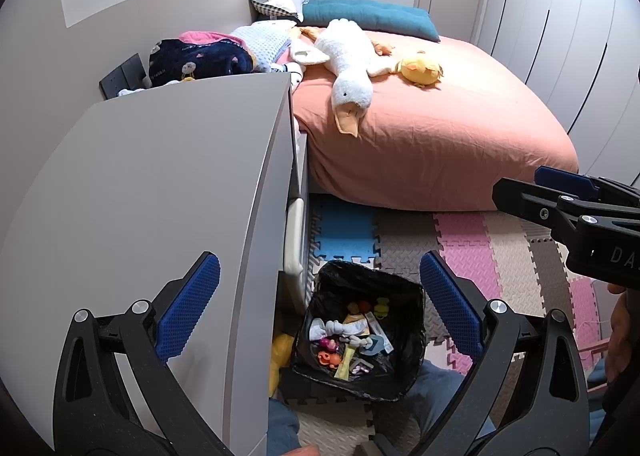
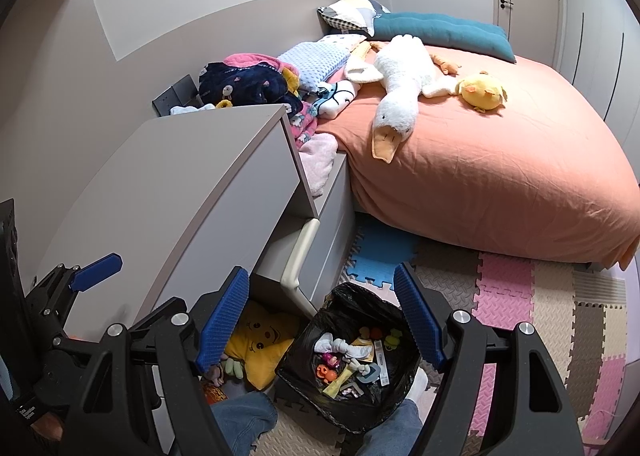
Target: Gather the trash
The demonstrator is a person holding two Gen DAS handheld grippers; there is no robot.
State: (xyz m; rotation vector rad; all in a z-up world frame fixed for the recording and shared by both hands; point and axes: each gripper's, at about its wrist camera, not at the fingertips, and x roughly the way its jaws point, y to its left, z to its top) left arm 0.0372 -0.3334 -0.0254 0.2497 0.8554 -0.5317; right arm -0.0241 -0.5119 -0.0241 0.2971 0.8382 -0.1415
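Observation:
A bin lined with a black bag (image 1: 404,320) stands on the floor mat, low in both wrist views (image 2: 360,308). It holds mixed trash (image 1: 352,340): crumpled white tissue, wrappers and small coloured bits, also seen in the right wrist view (image 2: 352,356). My left gripper (image 1: 320,304) is open and empty above the bin, its left pad over the grey desk top. My right gripper (image 2: 320,316) is open and empty above the bin. Each gripper shows at the edge of the other's view (image 1: 560,200) (image 2: 96,268).
A grey desk (image 1: 160,184) with a drawer handle (image 2: 298,256) stands left of the bin. A yellow star pillow (image 2: 260,340) lies under it. A bed with a coral sheet (image 1: 420,124) carries plush toys and folded clothes. Foam puzzle mats (image 1: 472,252) cover the floor. The person's legs (image 2: 244,420) flank the bin.

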